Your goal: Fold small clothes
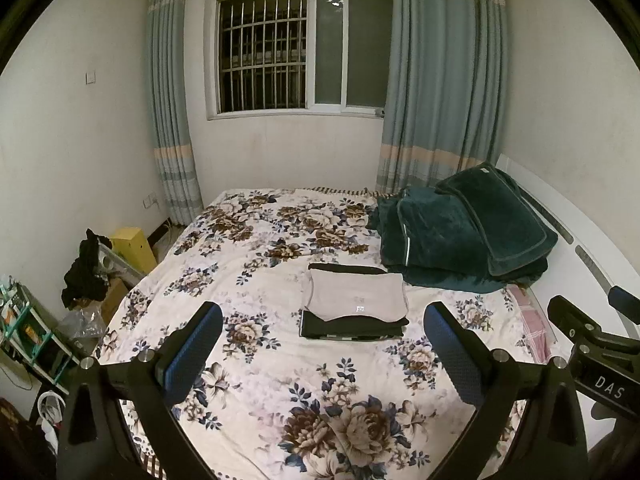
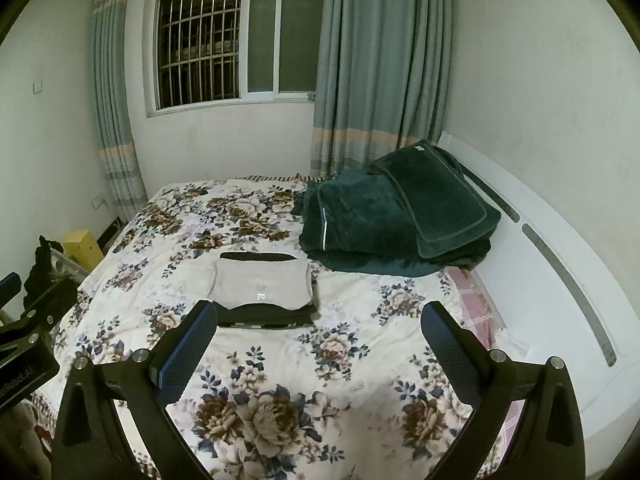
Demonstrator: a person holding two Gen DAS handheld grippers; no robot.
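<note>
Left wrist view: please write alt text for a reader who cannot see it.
The open left gripper hovers above a floral bedspread, empty, facing a stack of folded clothes with a light grey piece on top. A dark green blanket is piled behind the stack, below a curtained window.

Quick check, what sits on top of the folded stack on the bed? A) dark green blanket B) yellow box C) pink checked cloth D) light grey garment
D: the light grey garment lies folded on top of the black folded clothes on the floral bedspread; the dark green blanket is heaped apart, behind and to the right of the stack.
</note>
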